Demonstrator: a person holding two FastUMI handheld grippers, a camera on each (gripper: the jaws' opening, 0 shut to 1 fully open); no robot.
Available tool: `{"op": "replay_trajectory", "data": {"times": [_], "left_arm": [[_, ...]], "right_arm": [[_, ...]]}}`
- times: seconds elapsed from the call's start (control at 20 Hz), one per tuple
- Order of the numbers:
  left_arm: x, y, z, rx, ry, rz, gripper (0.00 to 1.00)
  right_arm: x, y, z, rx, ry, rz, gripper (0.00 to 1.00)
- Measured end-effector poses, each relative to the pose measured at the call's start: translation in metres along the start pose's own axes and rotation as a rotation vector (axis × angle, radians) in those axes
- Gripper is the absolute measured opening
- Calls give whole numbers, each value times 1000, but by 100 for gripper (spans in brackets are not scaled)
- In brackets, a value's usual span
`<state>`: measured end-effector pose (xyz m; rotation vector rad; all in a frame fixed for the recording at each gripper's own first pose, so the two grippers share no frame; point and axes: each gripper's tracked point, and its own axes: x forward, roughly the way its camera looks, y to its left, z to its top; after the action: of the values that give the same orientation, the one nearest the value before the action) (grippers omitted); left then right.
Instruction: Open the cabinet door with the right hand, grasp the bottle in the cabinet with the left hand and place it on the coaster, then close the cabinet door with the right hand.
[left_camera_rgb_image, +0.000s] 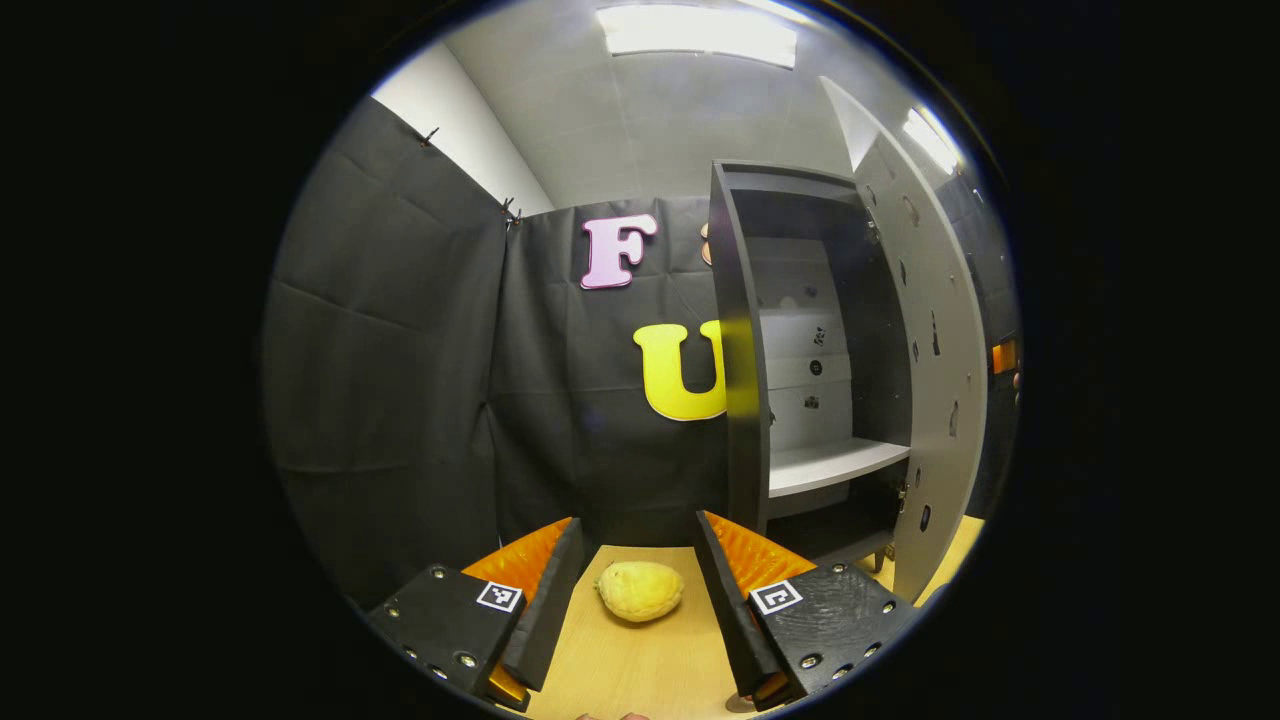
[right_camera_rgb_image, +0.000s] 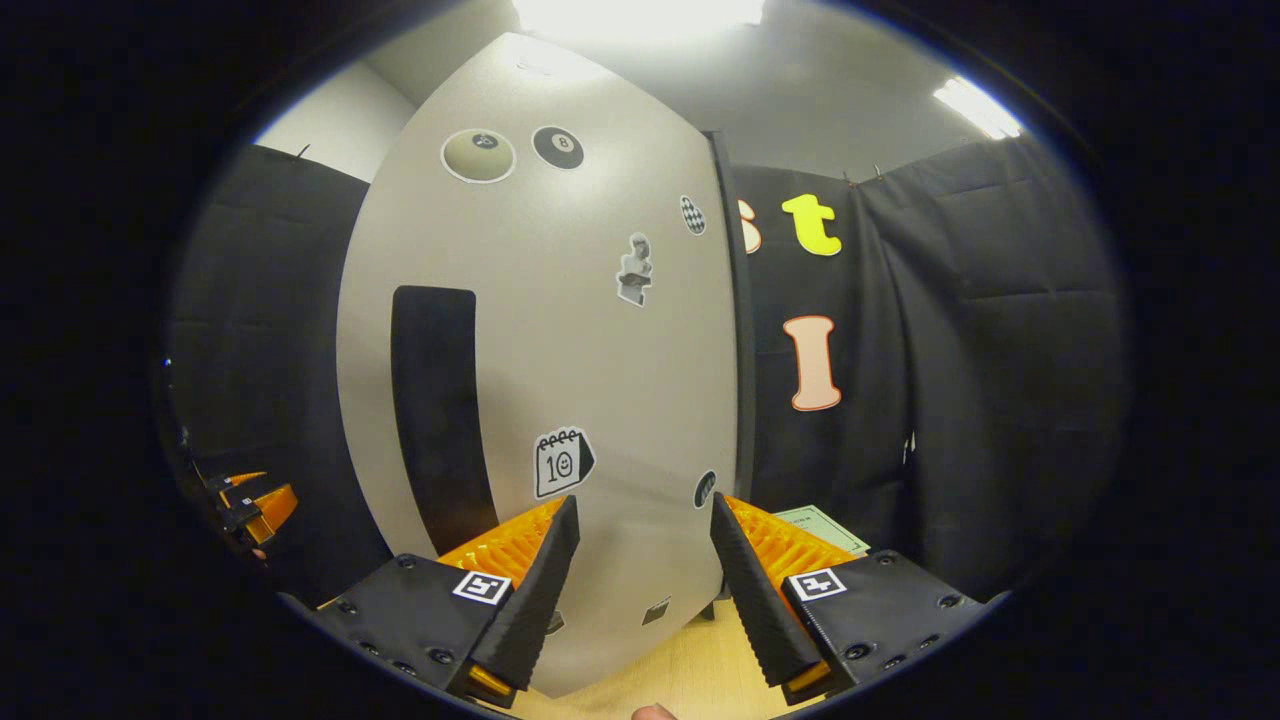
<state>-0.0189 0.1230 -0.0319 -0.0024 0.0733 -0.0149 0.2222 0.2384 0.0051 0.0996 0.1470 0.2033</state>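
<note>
Right up close in the left gripper view, the left gripper (left_camera_rgb_image: 640, 610) stands wide with nothing between its fingers. Just beyond it, a lumpy yellow lemon-like object (left_camera_rgb_image: 640, 590) lies on the pale wooden tabletop (left_camera_rgb_image: 640, 670). Farther right stands the tall dark-framed cabinet (left_camera_rgb_image: 740, 350), its grey sticker-dotted door (left_camera_rgb_image: 930, 340) swung open. On its white shelf (left_camera_rgb_image: 835, 465) I can't make out any bottle, nor a coaster, so how that bottle will handle is guesswork: probably light, rigid, smooth-sided, best taken around the mid-body.

Over in the right gripper view, the right gripper (right_camera_rgb_image: 640, 590) is also spread wide and empty, facing the door's outer face (right_camera_rgb_image: 540, 350) close ahead. A long black vertical handle slot (right_camera_rgb_image: 440, 420) looks like the spot to push or pull; the panel should swing stiffly.

Writing: a calendar sticker (right_camera_rgb_image: 562, 462) reads "10", a black billiard-ball sticker (right_camera_rgb_image: 558, 147) reads "8".
</note>
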Motion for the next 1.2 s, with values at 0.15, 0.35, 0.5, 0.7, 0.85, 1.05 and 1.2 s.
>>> {"op": "replay_trajectory", "data": {"times": [0.15, 0.35, 0.5, 0.7, 0.85, 1.05, 1.2], "left_arm": [[13, 15, -11, -4, 13, 5, 65], [21, 39, -24, -13, 27, 25, 65], [19, 59, -32, -13, 37, 51, 65], [15, 88, -38, -8, 52, 95, 65], [10, 101, -37, -3, 55, 119, 65], [8, 89, -29, 17, 52, 104, 65], [7, 60, -14, 19, 25, 80, 65]], "right_arm": [[19, 29, 3, -8, -5, 45, 86], [53, 67, 10, -34, -14, 101, 86], [79, 88, 17, -62, -24, 114, 86], [91, 97, 24, -54, -38, 112, 86], [104, 102, 24, -41, -38, 116, 86], [112, 102, 28, -48, -35, 120, 87], [96, 94, 34, -54, -60, 143, 89]]}}
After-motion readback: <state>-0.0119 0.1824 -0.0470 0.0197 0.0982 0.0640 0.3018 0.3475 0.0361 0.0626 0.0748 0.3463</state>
